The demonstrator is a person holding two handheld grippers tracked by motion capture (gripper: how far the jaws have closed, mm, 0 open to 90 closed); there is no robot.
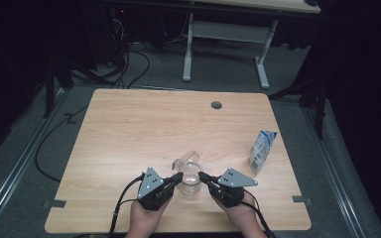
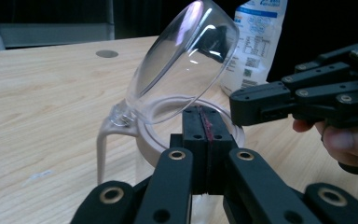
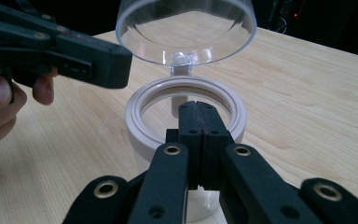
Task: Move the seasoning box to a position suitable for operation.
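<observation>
So the left gripper (image 1: 177,178) has its jaws pressed together on nothing, tip at the clear jar (image 1: 190,179) near the table's (image 1: 129,129) front edge, lid (image 1: 187,158) flipped up. Right gripper (image 1: 203,177): same, closed and empty. The blue-white carton's (image 1: 262,151) print is too blurry to read.

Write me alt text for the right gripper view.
A clear jar with a white rim stands open on a wooden table, its hinged clear lid tipped up. The right gripper points at it, jaws shut; the left gripper approaches from the left.
</observation>
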